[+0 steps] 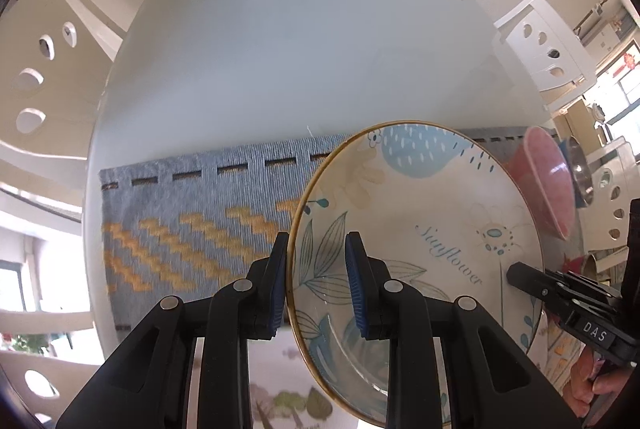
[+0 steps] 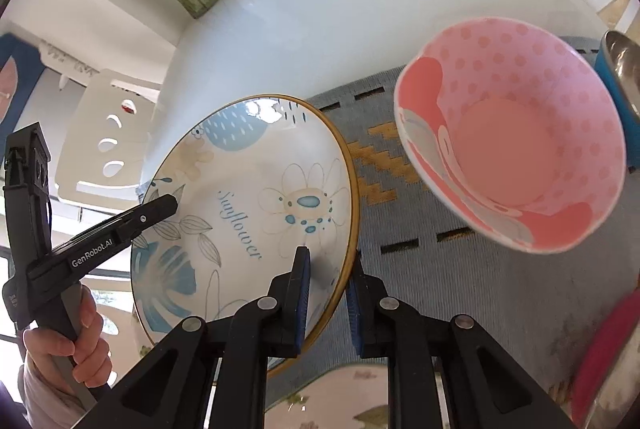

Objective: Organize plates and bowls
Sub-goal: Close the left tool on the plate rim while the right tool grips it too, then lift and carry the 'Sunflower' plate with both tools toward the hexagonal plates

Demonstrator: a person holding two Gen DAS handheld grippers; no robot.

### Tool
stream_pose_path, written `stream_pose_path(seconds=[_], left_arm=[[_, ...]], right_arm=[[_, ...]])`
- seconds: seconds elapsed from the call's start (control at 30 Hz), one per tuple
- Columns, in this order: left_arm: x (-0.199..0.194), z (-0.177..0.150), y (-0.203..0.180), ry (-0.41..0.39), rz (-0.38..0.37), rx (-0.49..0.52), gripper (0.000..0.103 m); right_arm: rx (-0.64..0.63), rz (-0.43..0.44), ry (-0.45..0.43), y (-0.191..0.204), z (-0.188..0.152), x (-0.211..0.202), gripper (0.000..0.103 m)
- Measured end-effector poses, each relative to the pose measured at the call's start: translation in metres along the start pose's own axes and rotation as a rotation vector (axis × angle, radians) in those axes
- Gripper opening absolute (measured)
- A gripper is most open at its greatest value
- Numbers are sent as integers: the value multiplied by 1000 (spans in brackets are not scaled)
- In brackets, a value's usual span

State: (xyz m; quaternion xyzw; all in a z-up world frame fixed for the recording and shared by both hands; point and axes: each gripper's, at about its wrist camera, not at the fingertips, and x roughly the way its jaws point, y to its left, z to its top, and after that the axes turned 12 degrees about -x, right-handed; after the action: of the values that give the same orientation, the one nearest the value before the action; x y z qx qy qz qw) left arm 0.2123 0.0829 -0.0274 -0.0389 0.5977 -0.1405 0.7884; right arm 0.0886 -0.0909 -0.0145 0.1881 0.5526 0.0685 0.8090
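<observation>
Jaws of both grippers clamping plate (image 1: 420,213) rim

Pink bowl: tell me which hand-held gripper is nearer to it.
Right. The right hand-held gripper clamps the plate rim on the side facing the pink bowl; the left hand-held gripper clamps the far rim.

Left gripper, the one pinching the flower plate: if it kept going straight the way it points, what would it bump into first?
Probably the blue woven mat on the table: the left gripper, shut on the flower plate, points steeply down over it. Depth is hard to judge.
</observation>
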Motion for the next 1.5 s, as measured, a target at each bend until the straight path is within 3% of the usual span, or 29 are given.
stream_pose_path(seconds=[0.27,0.7,1.13,1.5], left_arm=[[-36,-41,5,-15,-27,12,24],[-93,-153,21,-21,2,-55,24],[-104,-260,35,17,1,-170,24],[-89,-311,50,102,14,-196,24]], right_arm=[[-23,0,-15,5,-27,-20,16],[-63,47,57,9,-127,-51,16],[-182,61,153,21,-213,-69,17],[-223,86,234,24,-261,-56,16]])
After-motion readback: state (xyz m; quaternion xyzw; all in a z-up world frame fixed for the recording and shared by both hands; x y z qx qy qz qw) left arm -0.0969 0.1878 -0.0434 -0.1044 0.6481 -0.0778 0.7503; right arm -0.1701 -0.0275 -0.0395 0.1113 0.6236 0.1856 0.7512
